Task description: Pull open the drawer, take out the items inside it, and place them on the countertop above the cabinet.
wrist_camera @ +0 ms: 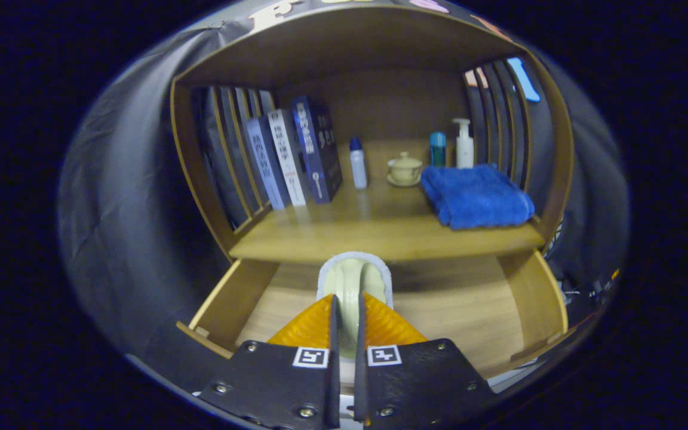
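Pale wooden boards line the open drawer (pixel 457 310) of the cabinet, pulled out below the countertop (pixel 380 230). Nearest, the gripper (pixel 346 310) has its two fingers drawn close together, both pressing on a pale green cup with a white rim (pixel 353 278), which stands out just ahead of them over the drawer floor, near the countertop's front edge. Whether the cup touches the drawer floor cannot be told. On the countertop beyond, a folded blue towel (pixel 475 197) lies at the right front corner. Leaning at the left side, against the slatted wooden side wall, stand several dark blue and white books (pixel 296 158). Farther back, near the middle, a white bottle with a blue cap (pixel 358 162) stands upright, and to its right a small pale green lidded cup on a saucer (pixel 404 169). Behind the towel, near the right rear corner, stand a teal bottle (pixel 438 149) and a white pump bottle (pixel 464 143).
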Action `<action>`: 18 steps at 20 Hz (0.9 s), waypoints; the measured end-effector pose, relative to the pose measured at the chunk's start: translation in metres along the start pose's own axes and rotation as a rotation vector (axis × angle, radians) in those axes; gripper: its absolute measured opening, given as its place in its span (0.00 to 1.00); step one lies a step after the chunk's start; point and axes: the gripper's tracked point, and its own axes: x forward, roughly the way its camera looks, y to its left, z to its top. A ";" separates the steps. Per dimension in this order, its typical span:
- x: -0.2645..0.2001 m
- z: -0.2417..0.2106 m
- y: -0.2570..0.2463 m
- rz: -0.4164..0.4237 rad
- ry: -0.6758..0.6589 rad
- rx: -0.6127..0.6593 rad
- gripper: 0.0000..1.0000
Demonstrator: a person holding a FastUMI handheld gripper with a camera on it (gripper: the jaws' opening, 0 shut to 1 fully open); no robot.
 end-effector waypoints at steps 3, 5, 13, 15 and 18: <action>-0.015 0.049 -0.003 -0.032 -0.149 -0.050 0.10; -0.027 0.076 -0.004 -0.044 -0.230 -0.074 0.10; -0.024 0.137 -0.010 -0.058 -0.402 -0.069 0.10; -0.005 0.134 -0.015 -0.069 -0.374 -0.080 0.10; 0.033 0.119 -0.025 -0.094 -0.311 -0.099 0.10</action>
